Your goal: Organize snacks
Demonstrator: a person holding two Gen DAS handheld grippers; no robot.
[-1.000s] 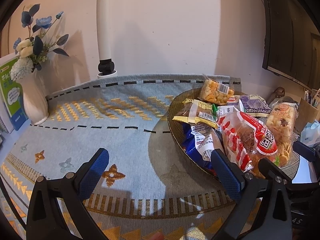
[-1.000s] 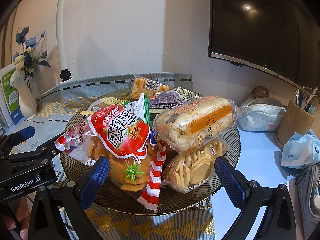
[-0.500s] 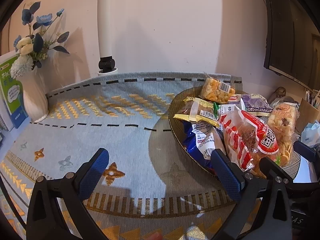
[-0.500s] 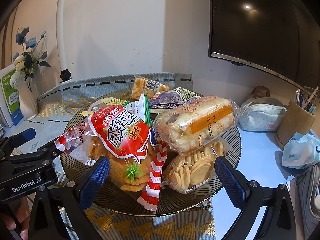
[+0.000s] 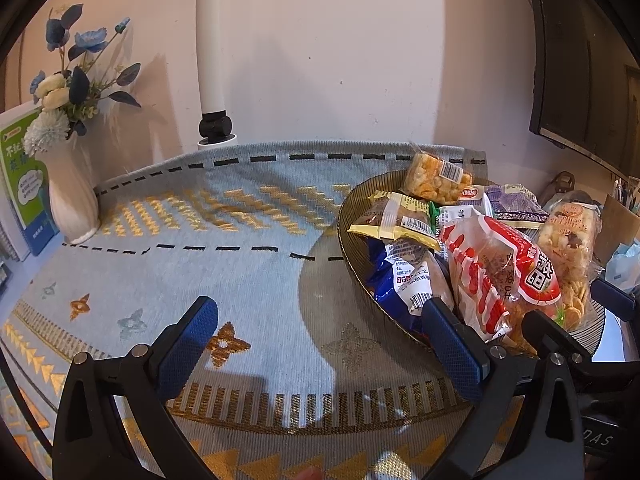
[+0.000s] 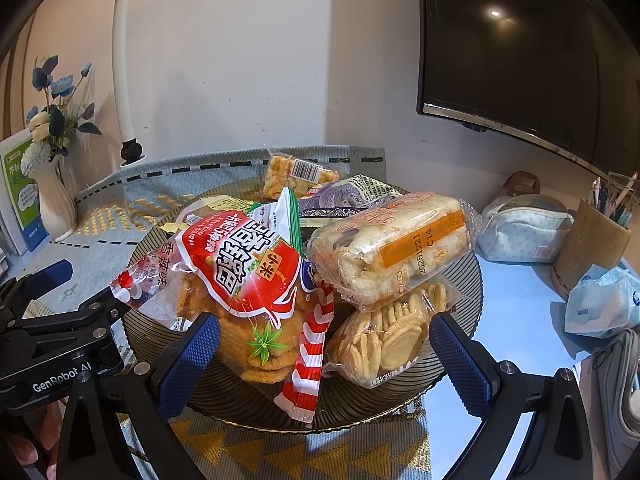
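Snacks heaped in the dark ribbed bowl (image 6: 460, 280), both grippers open and holding nothing.
All visible packets sit in the bowl: red chip bag (image 6: 240, 276) at 9 o'clock, rice-cracker roll (image 6: 392, 248) at 2, round crackers (image 6: 384, 340) at 4, orange puffs (image 6: 298, 174) at 12, blue packet (image 5: 394, 280) on the far left edge. Woven mat (image 5: 200, 240) left of the bowl shows no loose snacks. That fits either a finished gather or a pile waiting to be sorted out; can't settle which. Right gripper (image 6: 324, 344) hangs at the bowl's near rim, fingers spread wide; left gripper (image 5: 320, 340) is spread too, right finger against the bowl's edge. Bottom layer of the heap is hidden, and the table's right side is cut off.
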